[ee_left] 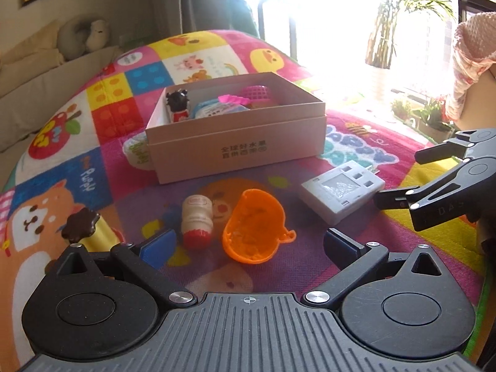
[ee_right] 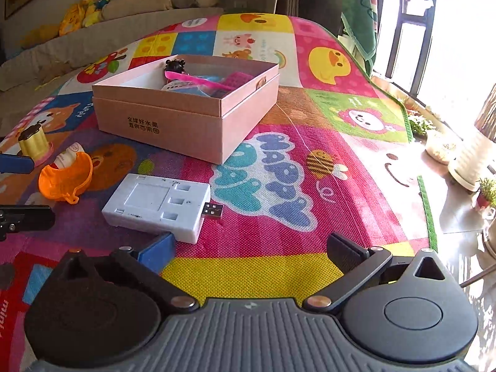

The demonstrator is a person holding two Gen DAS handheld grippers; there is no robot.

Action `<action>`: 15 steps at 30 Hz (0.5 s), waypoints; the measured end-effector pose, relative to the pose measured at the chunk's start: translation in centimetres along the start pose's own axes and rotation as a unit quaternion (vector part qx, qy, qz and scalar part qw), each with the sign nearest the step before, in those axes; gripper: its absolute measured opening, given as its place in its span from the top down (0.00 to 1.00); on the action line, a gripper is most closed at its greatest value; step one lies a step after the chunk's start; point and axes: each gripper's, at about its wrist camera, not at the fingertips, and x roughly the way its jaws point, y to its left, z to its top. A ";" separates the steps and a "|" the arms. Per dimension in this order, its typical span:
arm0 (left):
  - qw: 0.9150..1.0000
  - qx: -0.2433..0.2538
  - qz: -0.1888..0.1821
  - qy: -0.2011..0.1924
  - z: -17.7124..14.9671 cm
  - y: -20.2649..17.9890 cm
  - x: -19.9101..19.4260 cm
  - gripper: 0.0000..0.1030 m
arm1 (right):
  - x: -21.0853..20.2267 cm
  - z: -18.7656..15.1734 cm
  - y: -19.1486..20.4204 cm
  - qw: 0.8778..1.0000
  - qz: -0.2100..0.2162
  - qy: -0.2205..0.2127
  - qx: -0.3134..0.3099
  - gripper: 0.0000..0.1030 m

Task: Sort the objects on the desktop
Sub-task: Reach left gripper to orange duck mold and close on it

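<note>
White rectangular plastic USB adapter: lies ahead-left of right tongs, jaws wide, empty; long axis crosswise. Left tongs, also apart, farther.

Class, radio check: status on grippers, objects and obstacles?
Left gripper open, empty. Right gripper open, empty. Orange shell, bottle, white USB hub outside box. Nothing blocking.

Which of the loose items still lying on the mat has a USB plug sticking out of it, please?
The flat white adapter block: its metal plug juts from one end. The orange shell, small bottle and yellow mould have none.
</note>
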 end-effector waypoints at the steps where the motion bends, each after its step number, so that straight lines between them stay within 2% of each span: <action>1: 1.000 0.009 0.012 0.001 0.1 -0.3 0.3 0.00 | -0.1 -0.1 0.1 1.000 -0.002 -0.001 -0.001 0.00; 11: 0.996 -0.008 0.086 0.027 -0.6 3.3 0.5 0.00 | 0.0 0.0 0.2 1.000 -0.002 -0.003 0.001 0.00; 13: 0.996 -0.024 0.080 0.034 -0.8 4.2 0.2 0.00 | 0.0 0.0 0.2 1.000 -0.002 -0.003 0.002 0.00; 15: 0.996 -0.060 0.045 0.044 -0.8 5.0 0.0 0.00 | 0.0 -0.1 0.1 1.000 -0.001 -0.003 0.002 0.00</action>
